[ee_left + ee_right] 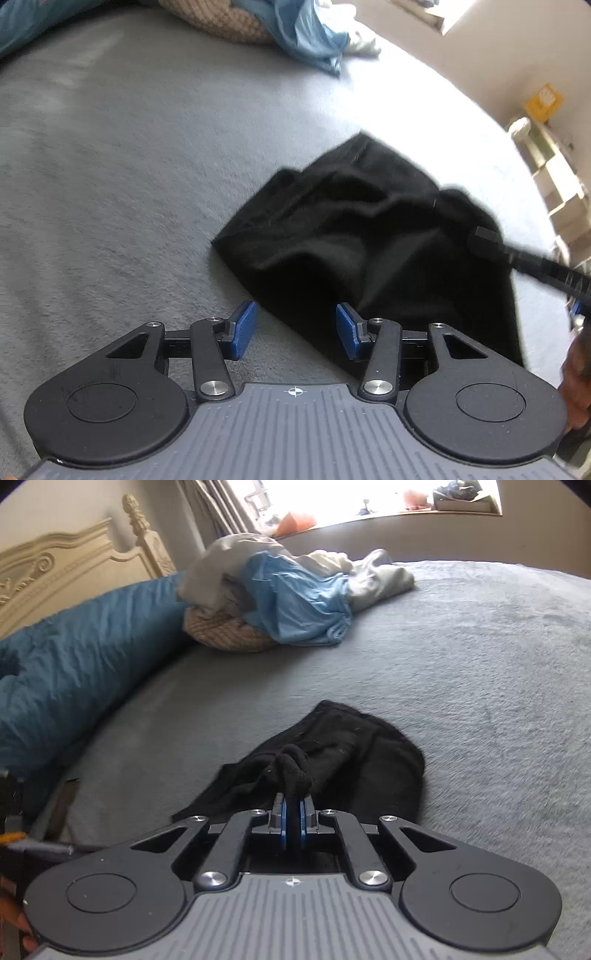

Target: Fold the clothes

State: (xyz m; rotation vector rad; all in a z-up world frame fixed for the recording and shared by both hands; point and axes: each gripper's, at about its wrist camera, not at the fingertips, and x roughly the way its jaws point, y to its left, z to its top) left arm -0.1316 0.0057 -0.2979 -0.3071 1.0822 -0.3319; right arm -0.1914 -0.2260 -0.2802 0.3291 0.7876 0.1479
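The right gripper (pixel 292 825) is angled downward, clenched on the black garment (pixel 332 760); the left gripper (pixel 295 330) is held released at its seven o'clock edge. A headboard (pixel 55 576) is shown only in the right view.

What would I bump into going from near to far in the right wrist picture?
right gripper → black garment → bare grey bed cover → pile of clothes → bright window

A grey blanket (pixel 461 672) covers the bed, with a carved cream headboard (pixel 55 576) at its head and a blue duvet (pixel 81 672) bunched along one side. Bright daylight enters through a window (pixel 351 498) with a cluttered sill and grey curtains (pixel 221 506). The walls are cream. White shelves (pixel 554 177) stand beside the bed.
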